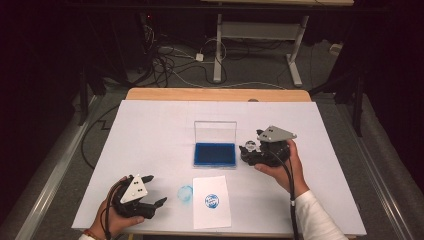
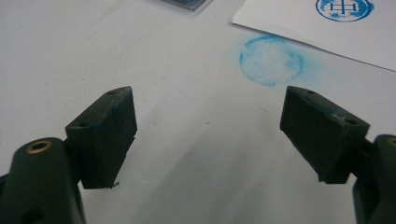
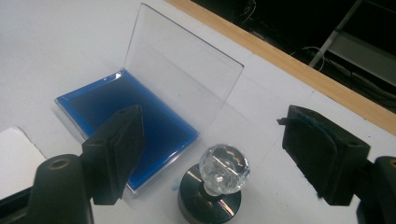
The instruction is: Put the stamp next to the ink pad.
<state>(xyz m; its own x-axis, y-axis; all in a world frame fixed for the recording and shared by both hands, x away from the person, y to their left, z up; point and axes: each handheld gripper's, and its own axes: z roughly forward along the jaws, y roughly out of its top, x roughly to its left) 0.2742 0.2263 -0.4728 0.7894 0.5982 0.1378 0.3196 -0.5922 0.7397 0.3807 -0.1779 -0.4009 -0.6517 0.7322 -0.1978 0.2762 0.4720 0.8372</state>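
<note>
A blue ink pad [image 1: 214,154] [image 3: 140,121] in a clear case lies at the table's middle, its lid [image 1: 215,132] [image 3: 182,79] standing upright. Just right of it stands a round stamp with a crystal knob [image 1: 250,148] [image 3: 223,169] on a dark base. My right gripper [image 1: 248,152] [image 3: 219,154] is open around the stamp, jaws well apart and not touching it. A white paper [image 1: 212,201] [image 2: 327,28] with a blue stamp print [image 1: 212,201] [image 2: 344,8] lies at the front. My left gripper [image 1: 154,191] [image 2: 210,135] is open and empty near a blue smudge [image 1: 185,193] [image 2: 272,60].
A white sheet [image 1: 150,135] covers the table, with the wooden edge [image 1: 218,94] showing at the far side. Beyond the table lie floor cables [image 1: 170,62] and a desk frame [image 1: 260,35]. Bare white surface spreads left of the ink pad.
</note>
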